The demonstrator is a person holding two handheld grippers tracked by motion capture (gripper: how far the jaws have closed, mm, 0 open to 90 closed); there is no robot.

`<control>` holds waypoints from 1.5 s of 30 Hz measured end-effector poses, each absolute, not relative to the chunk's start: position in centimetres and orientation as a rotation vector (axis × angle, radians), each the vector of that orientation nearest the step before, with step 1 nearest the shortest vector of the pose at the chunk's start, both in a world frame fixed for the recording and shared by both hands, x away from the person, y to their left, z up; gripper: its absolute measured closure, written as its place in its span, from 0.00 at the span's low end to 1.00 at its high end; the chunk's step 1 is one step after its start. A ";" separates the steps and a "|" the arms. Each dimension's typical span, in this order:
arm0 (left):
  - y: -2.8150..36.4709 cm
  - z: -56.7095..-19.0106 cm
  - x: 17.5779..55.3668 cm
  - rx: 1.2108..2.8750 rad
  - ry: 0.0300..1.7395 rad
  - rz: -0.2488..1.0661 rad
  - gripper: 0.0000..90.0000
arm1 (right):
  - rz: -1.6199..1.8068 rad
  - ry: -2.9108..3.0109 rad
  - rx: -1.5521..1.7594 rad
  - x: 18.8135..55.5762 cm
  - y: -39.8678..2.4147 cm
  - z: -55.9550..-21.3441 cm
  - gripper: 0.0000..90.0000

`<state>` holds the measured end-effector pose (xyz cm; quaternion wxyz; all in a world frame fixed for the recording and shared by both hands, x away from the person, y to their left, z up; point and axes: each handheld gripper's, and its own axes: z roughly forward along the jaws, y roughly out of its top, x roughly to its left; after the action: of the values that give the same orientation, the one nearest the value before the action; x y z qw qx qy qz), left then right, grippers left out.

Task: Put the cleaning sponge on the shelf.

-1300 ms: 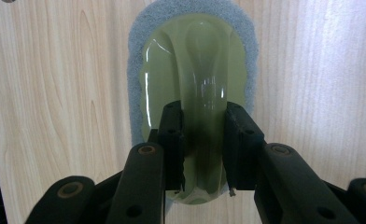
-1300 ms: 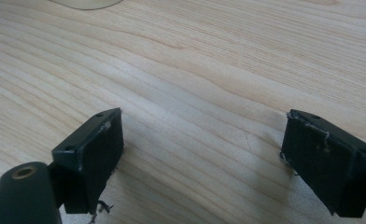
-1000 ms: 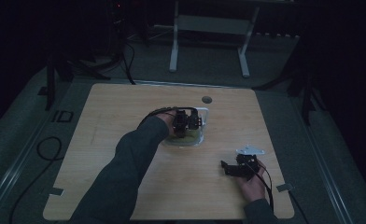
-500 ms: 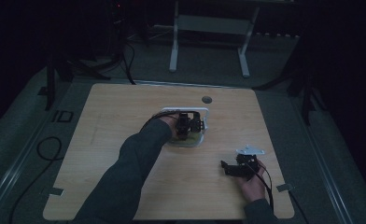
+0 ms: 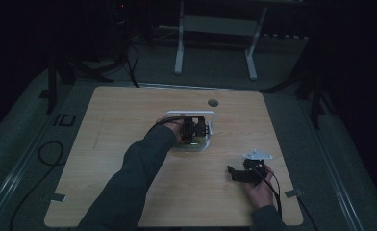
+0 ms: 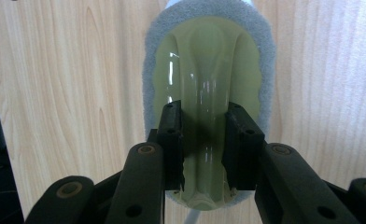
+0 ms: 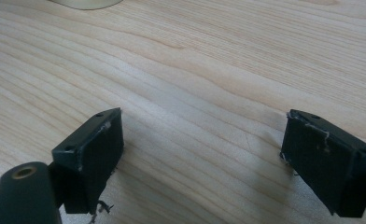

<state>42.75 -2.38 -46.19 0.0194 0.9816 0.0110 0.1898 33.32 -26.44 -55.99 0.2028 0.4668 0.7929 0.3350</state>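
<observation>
My left gripper [image 6: 203, 135] is shut on the raised ridge of a glossy yellow-green scrubber [image 6: 209, 56] edged with a grey pad [image 6: 149, 79]; the scrubber lies flat on the wooden table. In the high view the left gripper [image 5: 194, 128] is at mid-table over this pale scrubber [image 5: 192, 145], and a thin white frame [image 5: 211, 120] runs around its far side. My right gripper [image 5: 244, 173] is held low near the front right of the table. Its jaws stand wide apart over bare wood in the right gripper view [image 7: 204, 140], holding nothing.
The wooden table [image 5: 109, 144] has a round hole [image 5: 213, 102] near its far edge and tape tabs at the front corners [image 5: 56, 196]. A pale rounded edge [image 7: 85, 3] shows at the top of the right gripper view. A white desk frame [image 5: 215, 29] stands on the floor beyond.
The left gripper has shifted a little to the right and settled over the scrubber. The right gripper has stayed where it was.
</observation>
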 end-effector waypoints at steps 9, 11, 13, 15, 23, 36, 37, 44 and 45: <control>-2.5 -46.5 42.9 3.041 0.046 0.592 0.78 | 0.935 2.214 1.306 33.3 -26.4 -56.0 0.14; -2.5 -46.5 42.9 3.040 0.049 0.592 0.75 | 0.935 2.213 1.305 33.3 -26.4 -56.0 0.14; -2.5 -46.5 42.9 3.037 0.053 0.593 0.74 | 0.935 2.213 1.305 33.3 -26.4 -56.0 0.14; -2.4 -46.4 43.0 3.030 0.070 0.581 0.71 | 0.935 2.213 1.305 33.3 -26.4 -56.0 0.14; -2.0 -45.7 42.7 3.013 0.087 0.562 0.67 | 0.934 2.213 1.300 33.3 -26.5 -56.0 0.14; 0.1 -42.6 41.1 2.880 0.148 0.534 0.67 | 0.935 2.214 1.302 33.3 -26.4 -56.0 0.14; 0.3 -42.4 40.9 2.869 0.154 0.532 0.68 | 0.935 2.214 1.302 33.3 -26.4 -56.0 0.14; 1.9 -40.3 39.4 2.783 0.197 0.572 0.70 | 0.935 2.213 1.302 33.3 -26.4 -56.0 0.14; 2.1 -40.0 39.0 2.767 0.207 0.587 0.70 | 0.935 2.213 1.303 33.3 -26.4 -56.0 0.14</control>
<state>39.00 2.07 -39.97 0.1523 0.9642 0.0721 0.2046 33.32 -26.44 -55.99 0.2027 0.4668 0.7930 0.3350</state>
